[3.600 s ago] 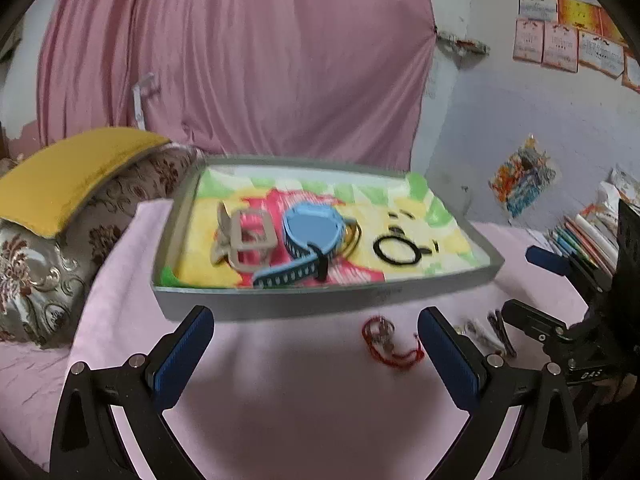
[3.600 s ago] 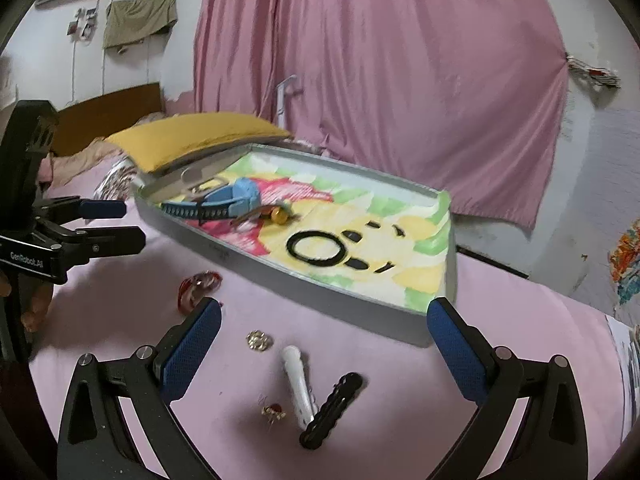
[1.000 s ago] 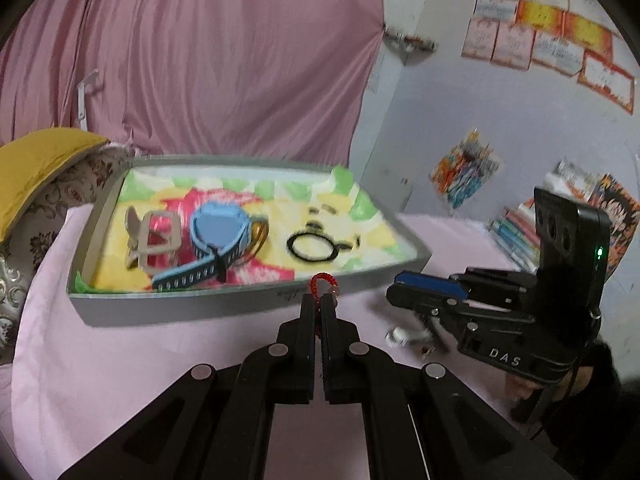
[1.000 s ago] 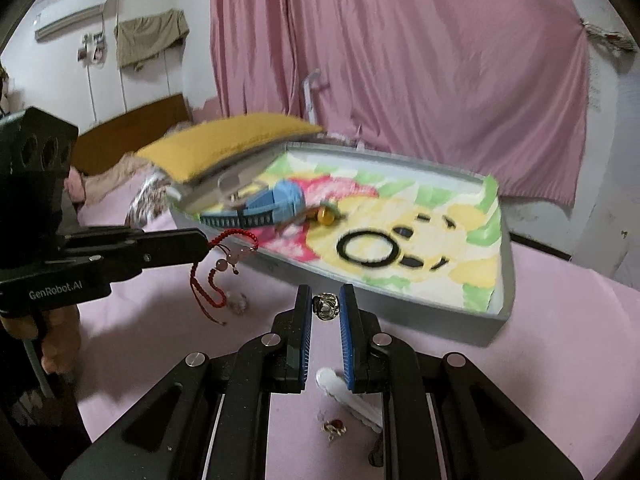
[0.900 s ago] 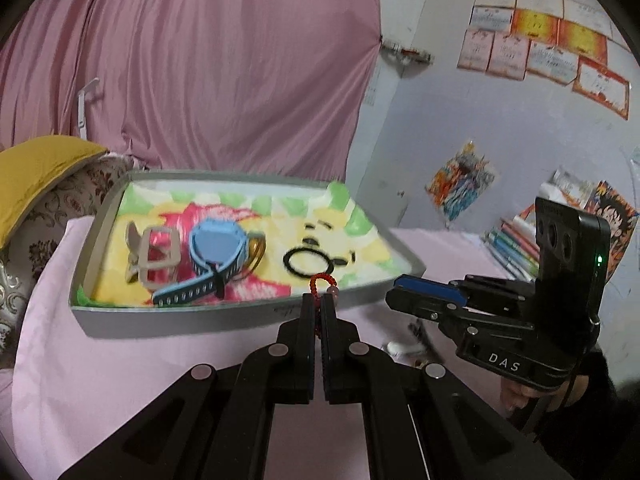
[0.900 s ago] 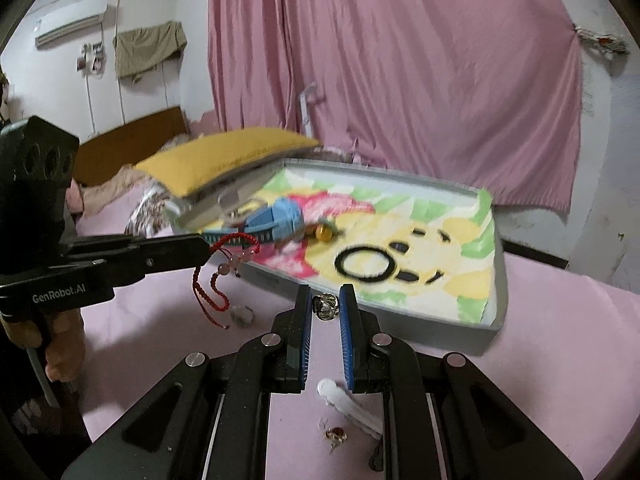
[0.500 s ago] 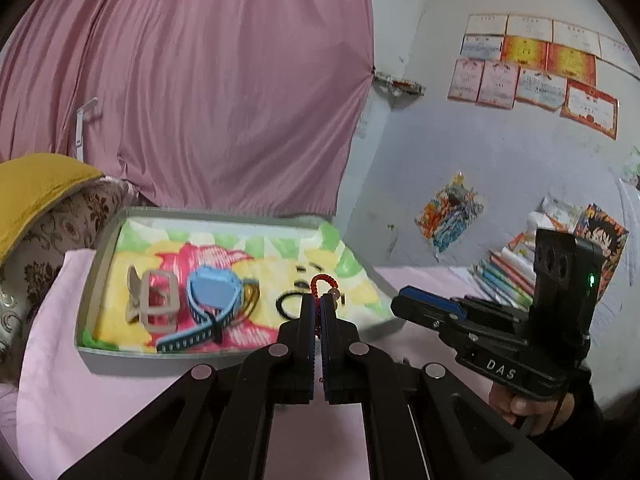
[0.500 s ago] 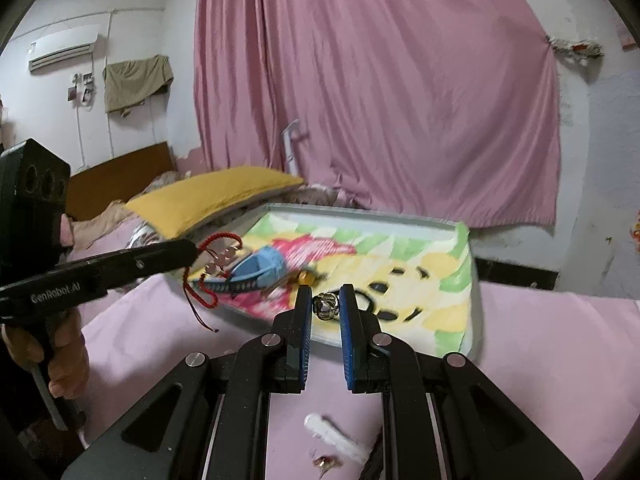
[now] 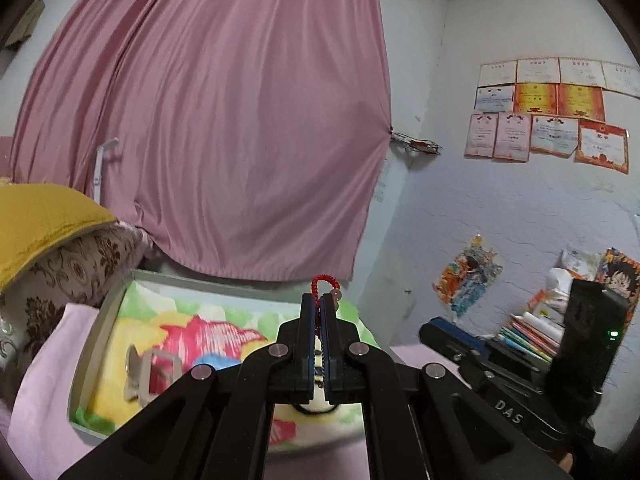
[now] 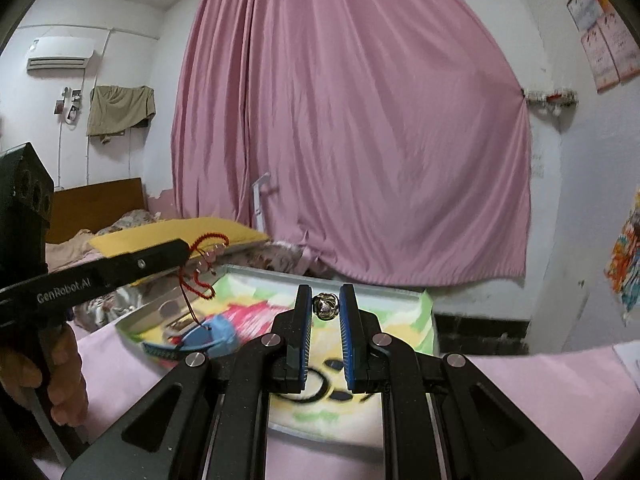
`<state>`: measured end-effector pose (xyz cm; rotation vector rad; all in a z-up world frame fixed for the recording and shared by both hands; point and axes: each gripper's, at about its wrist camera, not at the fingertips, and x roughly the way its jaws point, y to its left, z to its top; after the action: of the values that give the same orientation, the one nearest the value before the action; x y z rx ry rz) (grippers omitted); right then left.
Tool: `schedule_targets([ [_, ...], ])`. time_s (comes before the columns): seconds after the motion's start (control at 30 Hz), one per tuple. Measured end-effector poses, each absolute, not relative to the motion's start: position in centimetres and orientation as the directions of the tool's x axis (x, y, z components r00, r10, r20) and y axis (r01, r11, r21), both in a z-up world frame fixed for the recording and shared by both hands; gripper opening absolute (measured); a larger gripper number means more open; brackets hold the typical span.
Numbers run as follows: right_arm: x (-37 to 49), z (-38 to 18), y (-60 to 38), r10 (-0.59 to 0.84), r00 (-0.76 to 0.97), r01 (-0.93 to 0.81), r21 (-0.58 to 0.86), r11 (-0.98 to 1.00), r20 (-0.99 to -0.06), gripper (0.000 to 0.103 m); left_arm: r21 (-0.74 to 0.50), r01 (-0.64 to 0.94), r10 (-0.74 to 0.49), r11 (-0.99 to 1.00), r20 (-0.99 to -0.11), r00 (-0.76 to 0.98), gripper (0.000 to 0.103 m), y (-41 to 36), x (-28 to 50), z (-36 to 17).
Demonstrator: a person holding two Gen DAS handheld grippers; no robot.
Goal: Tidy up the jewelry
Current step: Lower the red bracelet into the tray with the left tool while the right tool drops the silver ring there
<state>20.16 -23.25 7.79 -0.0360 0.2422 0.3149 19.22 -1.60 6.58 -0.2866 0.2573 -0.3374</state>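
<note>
I have both tools loaded and raised above the tray [image 10: 424, 300]. My left tool [image 9: 320, 304] is pinched fully closed on the red beaded bracelet [image 9: 322, 282]; a small loop pokes out above the tips, and in the right wrist view the rest of the bracelet [image 10: 202, 268] dangles loose under the left tool [image 10: 182, 254], over the tray's near-left part. My right tool [image 10: 325, 304] is closed to a narrow gap on a small silver ring [image 10: 326, 306], held right at the fingertips.

The tray sits on a pink cloth [image 10: 532, 384] and already holds a blue watch [image 10: 200, 338], a beige hair claw [image 9: 150, 372] and a black hair tie [image 10: 320, 380].

As I judge it, the step is carrying both pieces over and setting them inside. To do it well I'd lower the left tool until the hanging strand pools on a bare patch of the tray's cartoon liner, clear of the watch strap, then open, so the cord doesn't snag or trail over the rim. The ring's grip looks slight, so I'd bring the right tool low over the yellow area before letting go; dropped from height it could bounce or roll out.
</note>
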Motion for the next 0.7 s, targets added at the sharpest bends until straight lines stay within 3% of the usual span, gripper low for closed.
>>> schedule_targets([
  [0.37, 22.6, 7.6, -22.9, 0.271, 0.926, -0.279, 0.005, 0.960, -0.262, 0.012, -0.279, 0.256, -0.332, 0.926, -0.271, 0.904, 0.002, -2.7, 21.9, 5.1],
  [0.7, 25.1, 6.0, -23.4, 0.228, 0.857, -0.250, 0.015, 0.968, -0.462, 0.012, -0.264, 0.252, -0.344, 0.931, -0.409, 0.845, 0.003, -3.6, 23.3, 3.7],
])
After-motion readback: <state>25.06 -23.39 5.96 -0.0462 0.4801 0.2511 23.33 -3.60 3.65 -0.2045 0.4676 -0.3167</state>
